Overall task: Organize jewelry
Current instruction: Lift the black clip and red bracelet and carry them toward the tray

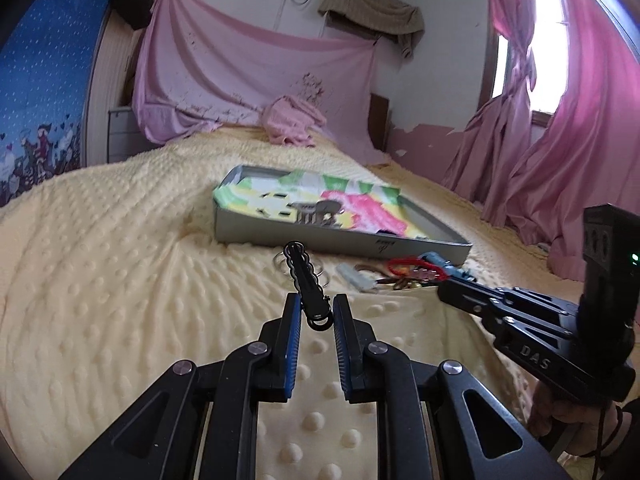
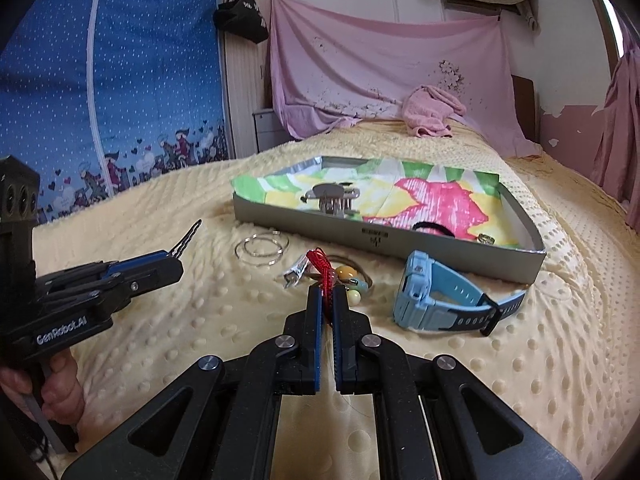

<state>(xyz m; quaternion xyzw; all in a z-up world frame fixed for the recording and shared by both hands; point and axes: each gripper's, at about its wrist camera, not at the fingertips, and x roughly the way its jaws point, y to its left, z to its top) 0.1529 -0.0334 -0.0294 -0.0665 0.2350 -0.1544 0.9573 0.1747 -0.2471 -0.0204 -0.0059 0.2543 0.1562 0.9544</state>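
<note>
Left wrist view looks along the left gripper (image 1: 316, 314), whose jaws are clenched on a black wavy hairpin (image 1: 306, 280); the pin juts forward from between the blue pads, lifted above the bed (image 1: 120, 280). Just beyond its tip lie the silver hoop rings (image 1: 282, 260), flat on the cream dotted blanket. Farther on sits the shallow grey tray (image 1: 424, 240), lined with a bright green, yellow and pink paper, its near wall facing the camera; a metal hair clip (image 1: 320, 212) rests inside near that wall. Between hairpin and tray wall there is a bare strip of blanket.

Right wrist view shows the right gripper (image 2: 328, 300) with its jaws nipped on a red cord charm (image 2: 322, 268), which rises from the narrow gap between the pads. Right behind it is a small cluster on the blanket: a silver clip (image 2: 296, 272), a brown hair tie with yellow and blue beads (image 2: 350, 276). A light blue watch (image 2: 436, 296) lies on its side to the right, near the tray's front right corner but apart from it. Inside the tray, a black hair tie (image 2: 434, 227) and a small ring (image 2: 486, 239) lie by the right end. Blanket stays open to the left of the hoops and in front of both grippers; the bed's left edge drops off toward a blue dotted wardrobe cover (image 2: 120, 80).
</note>
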